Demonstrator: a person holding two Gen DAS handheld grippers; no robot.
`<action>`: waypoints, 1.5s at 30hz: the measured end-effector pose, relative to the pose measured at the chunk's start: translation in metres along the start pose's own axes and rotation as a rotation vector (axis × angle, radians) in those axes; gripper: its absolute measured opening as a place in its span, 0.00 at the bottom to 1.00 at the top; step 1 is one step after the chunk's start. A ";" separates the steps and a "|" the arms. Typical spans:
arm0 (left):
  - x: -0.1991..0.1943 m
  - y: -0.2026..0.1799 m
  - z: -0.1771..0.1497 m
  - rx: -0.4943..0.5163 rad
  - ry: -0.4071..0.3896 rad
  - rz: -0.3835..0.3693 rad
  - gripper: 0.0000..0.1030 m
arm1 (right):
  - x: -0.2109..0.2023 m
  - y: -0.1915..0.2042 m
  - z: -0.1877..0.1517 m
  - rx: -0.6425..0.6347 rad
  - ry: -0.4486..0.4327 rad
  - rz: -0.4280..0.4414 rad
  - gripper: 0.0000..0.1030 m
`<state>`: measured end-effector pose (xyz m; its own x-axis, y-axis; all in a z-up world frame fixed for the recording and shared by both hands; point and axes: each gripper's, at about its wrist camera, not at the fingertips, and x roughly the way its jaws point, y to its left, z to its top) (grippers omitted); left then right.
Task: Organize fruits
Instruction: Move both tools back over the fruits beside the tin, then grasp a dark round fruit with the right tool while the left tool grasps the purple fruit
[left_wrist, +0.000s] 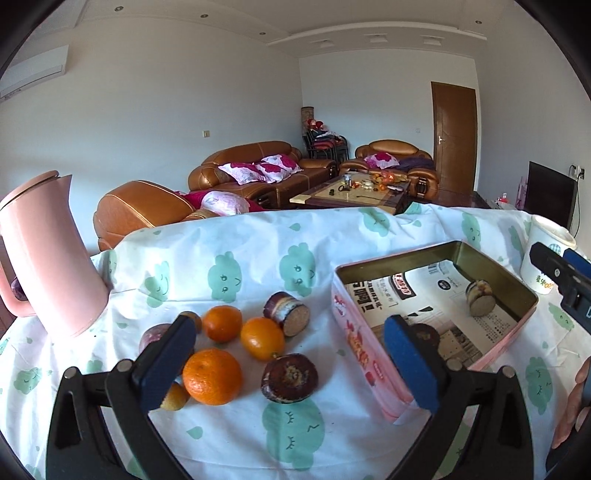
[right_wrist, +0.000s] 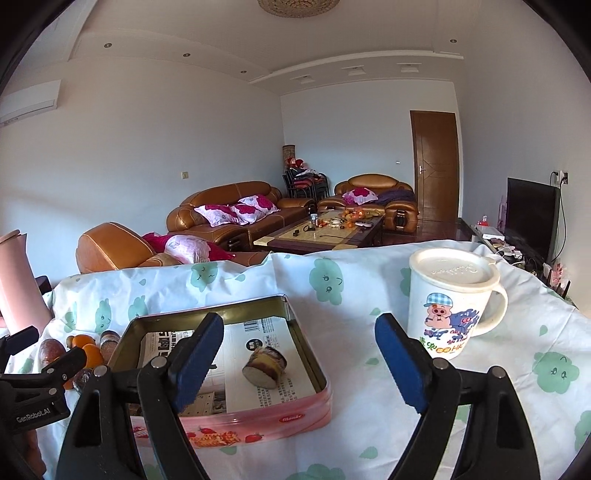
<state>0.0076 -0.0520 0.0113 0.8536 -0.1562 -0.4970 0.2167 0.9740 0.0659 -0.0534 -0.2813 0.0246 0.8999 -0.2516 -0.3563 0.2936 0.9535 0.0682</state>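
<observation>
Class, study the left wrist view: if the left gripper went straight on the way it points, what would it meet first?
Probably the dark fruit piece lying between the open jaws of the left gripper, with the oranges just beyond; depth is hard to judge here.

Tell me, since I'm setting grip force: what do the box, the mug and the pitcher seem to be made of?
Box: probably thin metal tin; gold glossy inner walls, rolled rim, printed pink outside, paper lining the bottom.
Mug: white glossy body with a cartoon print, ceramic or plastic, hard to say; its matte cream lid looks plastic.
Pitcher: smooth matte pink, likely plastic.
</observation>
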 end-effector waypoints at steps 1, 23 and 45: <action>0.000 0.003 -0.001 -0.003 0.003 0.003 1.00 | -0.003 0.003 -0.001 0.005 0.005 0.005 0.83; 0.012 0.115 -0.010 -0.157 0.091 0.118 1.00 | -0.034 0.123 -0.030 -0.158 0.084 0.206 0.83; 0.025 0.190 -0.012 -0.278 0.174 0.160 1.00 | 0.060 0.241 -0.057 -0.531 0.442 0.278 0.49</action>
<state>0.0640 0.1313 0.0009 0.7677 0.0083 -0.6408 -0.0701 0.9950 -0.0710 0.0530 -0.0572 -0.0333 0.6716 -0.0063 -0.7409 -0.2222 0.9522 -0.2096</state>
